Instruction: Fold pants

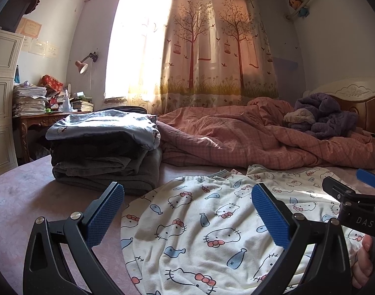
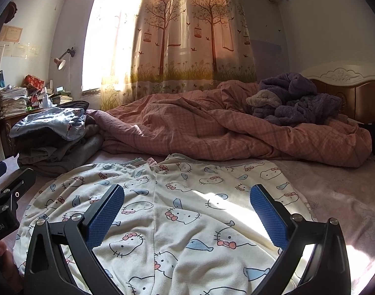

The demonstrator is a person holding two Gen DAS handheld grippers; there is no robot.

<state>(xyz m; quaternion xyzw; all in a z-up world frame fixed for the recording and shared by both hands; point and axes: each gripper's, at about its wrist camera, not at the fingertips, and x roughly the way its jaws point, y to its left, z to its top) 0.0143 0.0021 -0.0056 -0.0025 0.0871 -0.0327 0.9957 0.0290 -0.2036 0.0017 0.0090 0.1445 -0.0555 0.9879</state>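
Right wrist view shows the cream cotton pants with the cat-and-fish print (image 2: pixel 187 209) spread flat on the pink bed sheet (image 2: pixel 335 189), directly under and ahead of me, with a lengthwise seam running up the middle. My right tongs (image 2: pixel 187 218) hang just above the cloth, spread wide and grasping nothing. My left tongs (image 1: pixel 187 218) are likewise released over the rounded near-left edge of the same pants, and the right tool's black body pokes into that view at the far right. Beyond the pants to the left sits a stack of folded grey and pale-blue clothes (image 1: pixel 103 154), close to the fabric's edge; behind lies a rumpled pink checked duvet (image 2: pixel 224 132) with a purple fleece garment (image 2: pixel 298 100) on it. The risk I judge from here: the soft cloth lies in layers, so pinching could take only the top layer or drag the sheet up with it, skewing the fold. Swinging the left side over could also nudge that nearby stack.
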